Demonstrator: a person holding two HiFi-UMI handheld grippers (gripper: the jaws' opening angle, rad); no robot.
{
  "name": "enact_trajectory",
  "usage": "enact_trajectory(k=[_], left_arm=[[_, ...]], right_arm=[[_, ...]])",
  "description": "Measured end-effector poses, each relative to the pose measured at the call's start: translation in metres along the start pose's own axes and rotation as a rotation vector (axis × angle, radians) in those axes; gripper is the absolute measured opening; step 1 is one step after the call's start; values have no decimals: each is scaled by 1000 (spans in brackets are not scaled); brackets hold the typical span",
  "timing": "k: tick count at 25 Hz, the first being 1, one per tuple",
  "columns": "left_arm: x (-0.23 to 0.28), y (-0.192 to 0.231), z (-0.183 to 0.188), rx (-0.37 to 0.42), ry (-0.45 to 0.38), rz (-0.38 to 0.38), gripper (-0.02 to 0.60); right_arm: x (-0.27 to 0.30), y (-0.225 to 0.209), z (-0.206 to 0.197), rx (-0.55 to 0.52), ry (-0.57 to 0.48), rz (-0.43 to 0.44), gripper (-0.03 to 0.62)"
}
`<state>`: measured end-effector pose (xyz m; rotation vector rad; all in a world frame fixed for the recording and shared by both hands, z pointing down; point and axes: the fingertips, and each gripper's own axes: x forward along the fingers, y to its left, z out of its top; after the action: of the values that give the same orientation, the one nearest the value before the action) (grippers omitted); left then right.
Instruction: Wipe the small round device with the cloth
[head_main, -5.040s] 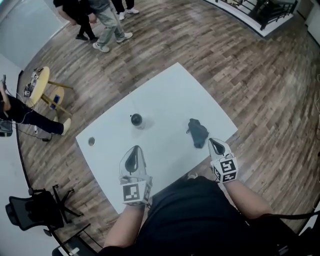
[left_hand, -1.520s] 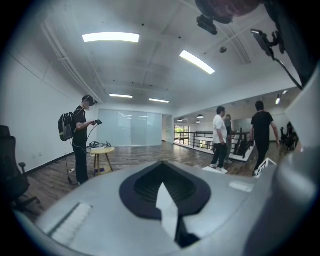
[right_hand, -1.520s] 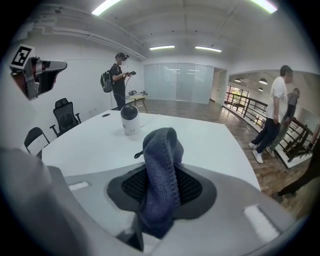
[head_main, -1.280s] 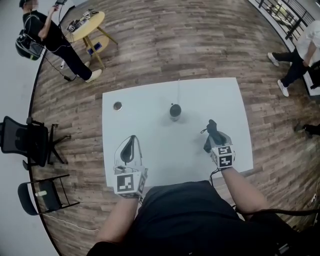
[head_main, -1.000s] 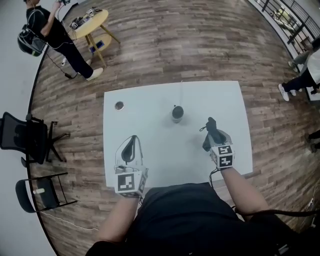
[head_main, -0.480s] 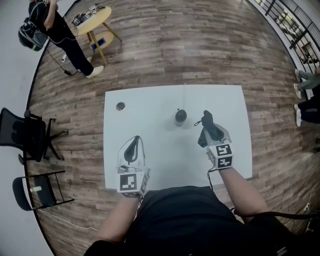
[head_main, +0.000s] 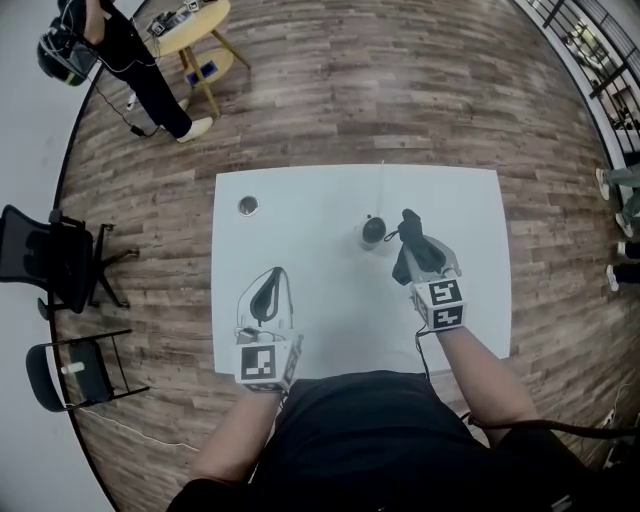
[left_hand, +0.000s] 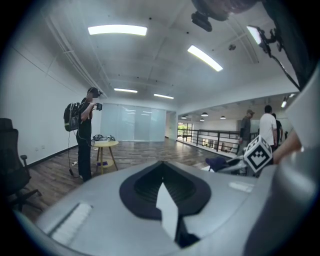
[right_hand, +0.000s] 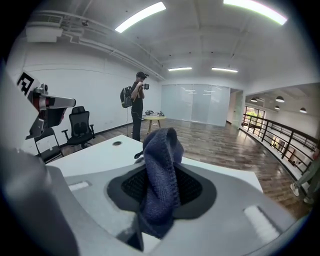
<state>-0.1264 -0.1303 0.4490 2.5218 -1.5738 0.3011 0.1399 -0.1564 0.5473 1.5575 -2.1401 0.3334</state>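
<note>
Now, right tongs (head_main: 418, 252): clenched on the cloth (right_hand: 161, 165), held just beside the small round device (head_main: 373, 231).
Left tongs (head_main: 265, 295): closed on nothing, low over the near left of the worktop (head_main: 300, 240), well apart from the device.
Cloth: dark blue knit, soft and limp, probably light; pinched at a fold, with a lobe poking out past the tips (handy as the wiping pad).
Device: dark, domed, sitting toward the far middle of the worktop, with a thin cable (head_main: 381, 190) running to the far edge; likely light and apt to skid on the smooth surface under a push.
Hold: best steadied low on its side by the free tongs, judged safer than tugging the cable.
Surface: white, flat, bare but for a small round disc (head_main: 248, 206) near the far left corner.
Room: wood-plank floor (head_main: 400, 90), office chairs (head_main: 50, 270) to the left, a yellow side table (head_main: 190, 25) with a person (head_main: 110, 40) beside it.
</note>
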Motion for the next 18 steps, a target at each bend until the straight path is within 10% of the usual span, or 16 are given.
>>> enact_trajectory(k=[18], left_arm=[[-6,22,-13,-55,42,74,5]], right_arm=[[52,18,11,-74,29,81,120]])
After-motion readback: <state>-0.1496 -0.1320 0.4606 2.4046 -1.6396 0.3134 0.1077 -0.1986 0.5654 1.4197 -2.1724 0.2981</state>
